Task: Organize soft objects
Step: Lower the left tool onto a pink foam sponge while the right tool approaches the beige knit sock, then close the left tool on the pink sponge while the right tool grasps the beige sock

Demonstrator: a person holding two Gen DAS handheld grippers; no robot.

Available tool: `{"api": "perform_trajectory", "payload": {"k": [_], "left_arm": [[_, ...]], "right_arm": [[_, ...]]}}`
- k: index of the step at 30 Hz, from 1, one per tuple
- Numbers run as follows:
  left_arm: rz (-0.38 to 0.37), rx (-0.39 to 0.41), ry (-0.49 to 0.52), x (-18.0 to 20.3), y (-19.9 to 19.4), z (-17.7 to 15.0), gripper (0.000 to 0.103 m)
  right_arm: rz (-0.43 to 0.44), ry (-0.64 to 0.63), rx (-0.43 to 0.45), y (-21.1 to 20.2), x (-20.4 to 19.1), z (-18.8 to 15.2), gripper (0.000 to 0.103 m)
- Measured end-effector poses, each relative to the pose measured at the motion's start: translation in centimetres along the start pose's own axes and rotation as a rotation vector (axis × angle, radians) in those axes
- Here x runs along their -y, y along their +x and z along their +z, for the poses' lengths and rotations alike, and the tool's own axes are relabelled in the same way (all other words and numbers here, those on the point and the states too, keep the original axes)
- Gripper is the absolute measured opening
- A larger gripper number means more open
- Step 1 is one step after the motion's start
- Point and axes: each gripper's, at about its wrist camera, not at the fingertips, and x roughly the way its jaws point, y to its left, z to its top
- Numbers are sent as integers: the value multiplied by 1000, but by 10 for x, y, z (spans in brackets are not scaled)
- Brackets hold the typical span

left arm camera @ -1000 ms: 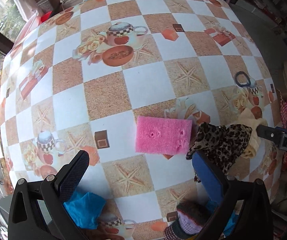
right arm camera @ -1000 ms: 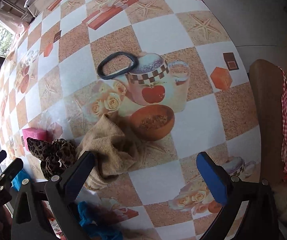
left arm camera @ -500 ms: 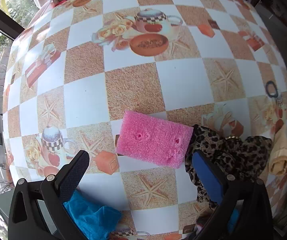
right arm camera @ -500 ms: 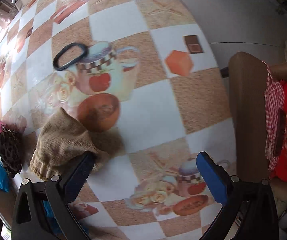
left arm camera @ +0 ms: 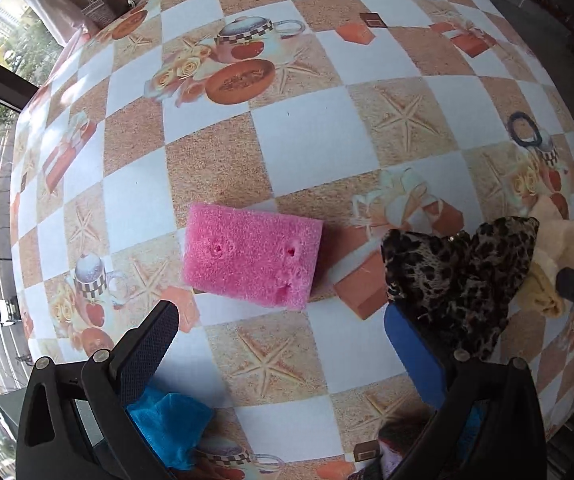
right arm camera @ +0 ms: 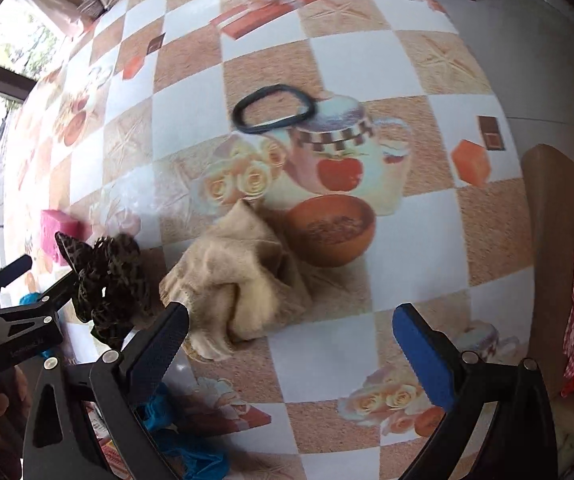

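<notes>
- Left wrist view: your left gripper (left arm camera: pixel 279 344) hangs with its fingers spread wide and nothing between them, above the table (left arm camera: pixel 319 136) and just short of the pink sponge (left arm camera: pixel 251 255), which lies flat towards the near edge.
- The leopard-print cloth (left arm camera: pixel 457 276) is bunched just beside the blue finger (left arm camera: pixel 415 354) on that gripper's right. Whether it touches the pad or merely sits behind it cannot be told from here; the right wrist view suggests it drapes against the gripper's outer side.
- Right wrist view: your right gripper (right arm camera: pixel 287 344) is also spread wide and carries nothing. The beige cloth (right arm camera: pixel 239 276) lies crumpled ahead of its black finger (right arm camera: pixel 159 344), near the table's near edge.
- A black hair band (right arm camera: pixel 273 108) lies flat farther in, well apart from both cloths.
- Judged from this, you are between grasps: the soft things are still scattered and no gathering place shows. The sponge looks like the left hand's likely target, the beige cloth the right's.
- The next move calls for lowering until the fingers straddle the chosen piece, then closing gently. The sponge will squash, and the cloth may slip unless you catch a thick fold.
- Blue fabric (left arm camera: pixel 167 428) at the near edge is partly hidden behind the gripper frames; its shape is unclear.
- A knitted item at the bottom of the left view is cut off by the frame.
</notes>
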Motion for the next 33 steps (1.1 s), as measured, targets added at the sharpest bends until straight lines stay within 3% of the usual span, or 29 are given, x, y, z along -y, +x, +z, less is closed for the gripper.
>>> {"api": "perform_trajectory", "payload": {"k": [9, 10, 17, 21, 29, 30, 32, 33], "left_arm": [[-43, -23, -49, -31, 15, 33, 103], [-47, -32, -52, -31, 19, 35, 103], [-87, -64, -100, -35, 36, 37, 103], [-117, -72, -124, -44, 41, 37, 103], [-108, -90, -125, -46, 46, 36, 102], [-107, -86, -121, -41, 44, 38, 101], [-111, -66, -99, -33, 36, 37, 88], [-113, -51, -83, -29, 31, 37, 82]], "right_arm": [[-28, -123, -52, 22, -30, 19, 103], [-40, -132, -63, 28, -48, 14, 103], [-150, -207, -62, 45, -78, 26, 103], [-155, -186, -59, 55, -93, 37, 103], [-164, -232, -47, 52, -90, 40, 102], [-165, -250, -36, 52, -94, 42, 98], [-160, -289, -7, 48, -102, 41, 85], [-159, -308, 6, 47, -107, 41, 71]]}}
